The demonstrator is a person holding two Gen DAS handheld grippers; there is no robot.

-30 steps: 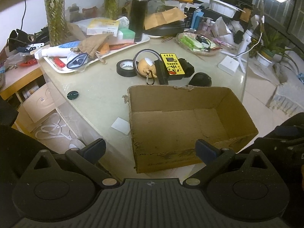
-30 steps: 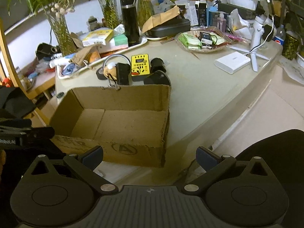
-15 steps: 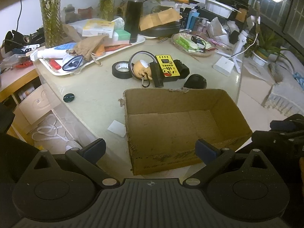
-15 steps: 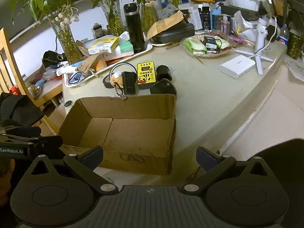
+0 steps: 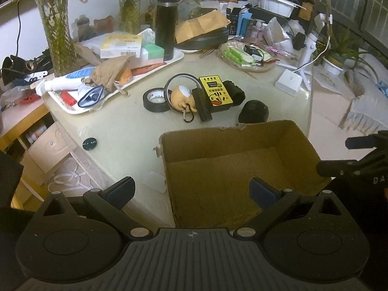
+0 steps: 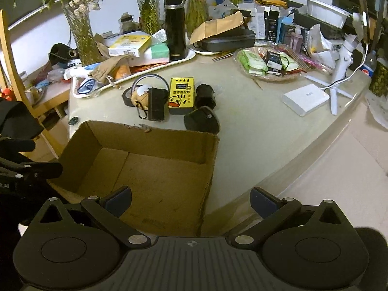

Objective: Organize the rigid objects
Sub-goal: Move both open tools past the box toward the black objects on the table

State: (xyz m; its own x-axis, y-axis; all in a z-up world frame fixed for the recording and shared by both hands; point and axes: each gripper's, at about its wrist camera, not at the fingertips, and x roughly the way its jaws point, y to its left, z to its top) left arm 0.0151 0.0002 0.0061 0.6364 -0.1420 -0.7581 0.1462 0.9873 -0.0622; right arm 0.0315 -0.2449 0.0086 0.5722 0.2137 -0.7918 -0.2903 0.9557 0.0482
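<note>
Open brown cardboard box (image 5: 232, 169) sits empty just ahead of both our grippers. Our left gripper (image 5: 191, 192) and right gripper (image 6: 191, 200) gape wide, holding nothing. Small black and yellow objects (image 6: 181, 95) lie beyond the box.

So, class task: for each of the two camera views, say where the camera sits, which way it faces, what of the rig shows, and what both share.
Left wrist: sits behind the open left gripper, facing forward-down across the cardboard box to the cluttered table; the right gripper's black frame shows at its right edge.
Right wrist: sits behind the open right gripper, over the box's right side, facing the same way; the left gripper's frame shows at its left edge.
Shared: the empty box, yellow remote, black flask.
</note>
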